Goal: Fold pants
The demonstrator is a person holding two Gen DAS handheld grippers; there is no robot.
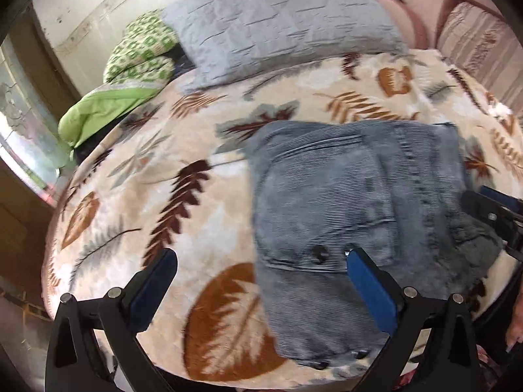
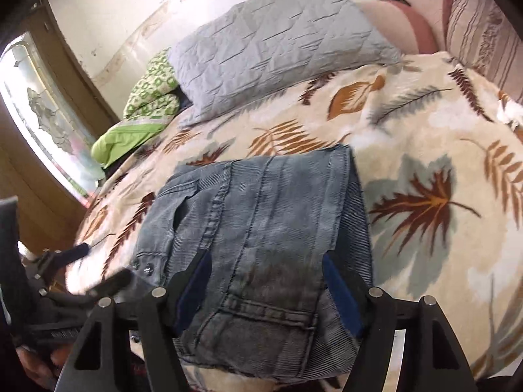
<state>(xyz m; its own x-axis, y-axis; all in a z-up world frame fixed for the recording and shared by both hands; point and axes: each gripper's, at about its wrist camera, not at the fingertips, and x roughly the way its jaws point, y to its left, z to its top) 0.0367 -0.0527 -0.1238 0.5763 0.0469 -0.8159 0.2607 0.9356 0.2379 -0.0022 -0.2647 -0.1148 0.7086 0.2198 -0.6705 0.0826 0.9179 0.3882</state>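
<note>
The pants (image 1: 353, 215) lie folded in a thick blue-gray bundle on the bed (image 1: 202, 196), near its near edge. The left gripper (image 1: 261, 281) hangs above the left edge of the pants. Its jaws are wide apart and hold nothing. One blue finger is over the blanket and the other is over a pocket with a dark button. The right gripper (image 2: 264, 281) hangs above the near end of the pants. Its jaws stand apart too, with the cloth seen between the fingers, but they do not pinch it. Both grippers point down at a slant toward the bed. Far on the bed lie a gray pillow (image 2: 278, 42) and, to its left, a green quilt (image 2: 143, 104). A striped pillow (image 2: 483, 32) sits far right.
</note>
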